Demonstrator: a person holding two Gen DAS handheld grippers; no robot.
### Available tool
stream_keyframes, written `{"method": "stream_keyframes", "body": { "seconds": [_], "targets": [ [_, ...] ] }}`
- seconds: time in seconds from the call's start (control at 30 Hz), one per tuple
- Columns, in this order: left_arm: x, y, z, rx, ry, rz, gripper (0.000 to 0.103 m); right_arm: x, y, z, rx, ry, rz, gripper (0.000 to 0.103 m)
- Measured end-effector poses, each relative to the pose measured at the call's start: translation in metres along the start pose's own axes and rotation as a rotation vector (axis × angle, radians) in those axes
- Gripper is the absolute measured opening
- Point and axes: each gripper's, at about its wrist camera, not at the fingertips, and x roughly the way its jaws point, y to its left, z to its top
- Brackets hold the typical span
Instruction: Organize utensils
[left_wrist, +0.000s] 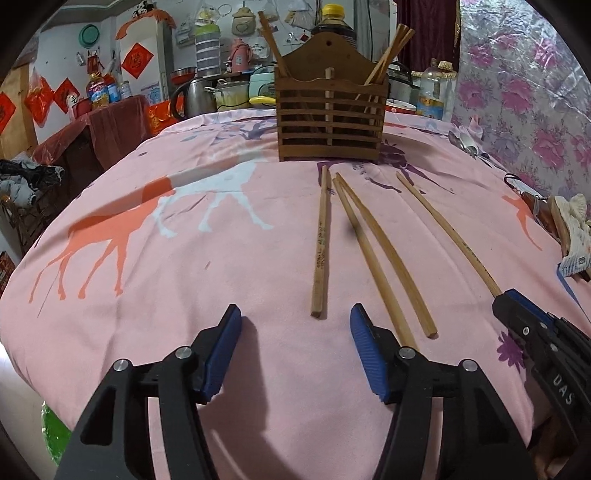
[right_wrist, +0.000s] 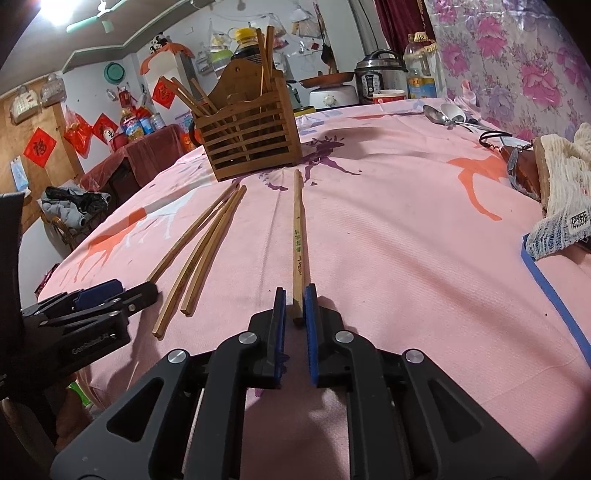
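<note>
Left gripper (left_wrist: 295, 332) low over the pink tablecloth (left_wrist: 184, 295), jaws well apart, nothing between them. Just ahead of the gap, the near end of a printed chopstick (left_wrist: 321, 243). Beside it a pair of chopsticks (left_wrist: 384, 251), nearly touching at the far tips; near end of one hidden behind the gripper's right finger.

Right gripper (right_wrist: 297, 306) with jaws almost together around the near end of the fourth chopstick (right_wrist: 298, 240), which lies flat on the cloth and points toward the holder. Hard to tell whether the pads actually press on it: perhaps a sliver of gap on the left side. From the left wrist view, that end fully covered by the right gripper's black fingers.

Wooden slatted utensil holder (left_wrist: 328, 122) upright at the far side of the cloth, two compartments, chopsticks standing tilted in each, their lower halves only glimpsed through the slats.

Metal spoons (right_wrist: 443, 114) far right near the floral wall, handles partly lost behind clutter. White mesh rag (right_wrist: 561, 177) cut off by the right edge.
</note>
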Motion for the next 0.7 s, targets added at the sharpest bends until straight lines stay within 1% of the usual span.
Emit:
{"method": "stream_keyframes", "body": {
  "seconds": [0.03, 0.1, 0.13, 0.17, 0.2, 0.23, 0.33, 0.43, 0.5, 0.57, 0.63, 0.7],
  "targets": [
    [0.002, -0.001, 0.002, 0.004, 0.001, 0.002, 0.060, 0.000, 0.000, 0.000, -0.001, -0.001, 0.000, 0.013],
    [0.004, -0.001, 0.004, 0.003, -0.004, 0.005, 0.049, 0.000, 0.000, 0.000, 0.000, 0.000, 0.001, 0.013],
    [0.004, -0.001, 0.004, 0.004, -0.009, 0.011, 0.036, 0.000, 0.000, -0.001, 0.000, -0.001, 0.001, 0.013],
    [0.004, -0.001, 0.004, 0.010, -0.010, 0.008, 0.017, 0.000, 0.000, -0.001, -0.001, -0.001, 0.000, 0.013],
    [0.004, -0.001, 0.005, 0.014, -0.008, 0.004, 0.009, 0.000, 0.000, -0.001, -0.001, -0.001, 0.000, 0.013],
    [0.003, 0.000, 0.004, 0.016, -0.007, 0.006, 0.007, 0.000, 0.000, -0.001, 0.000, -0.001, 0.000, 0.013],
    [0.000, 0.008, 0.001, 0.002, -0.012, 0.029, 0.007, 0.000, 0.001, -0.001, -0.001, -0.001, 0.000, 0.013],
    [-0.008, 0.023, -0.007, -0.018, -0.014, 0.063, 0.007, 0.000, 0.001, -0.001, -0.002, -0.001, 0.001, 0.014],
    [-0.012, 0.036, -0.011, -0.047, -0.013, 0.068, 0.007, 0.000, 0.001, -0.001, -0.004, -0.001, 0.004, 0.015],
    [-0.014, 0.046, -0.012, -0.074, -0.012, 0.076, 0.010, 0.000, 0.002, -0.001, -0.011, -0.002, 0.002, 0.017],
    [-0.013, 0.054, -0.010, -0.106, -0.010, 0.087, 0.010, 0.000, 0.005, -0.001, -0.023, -0.006, -0.006, 0.019],
    [-0.012, 0.057, -0.009, -0.114, -0.014, 0.082, 0.012, 0.000, 0.006, -0.001, -0.033, -0.009, -0.016, 0.019]
  ]
}}
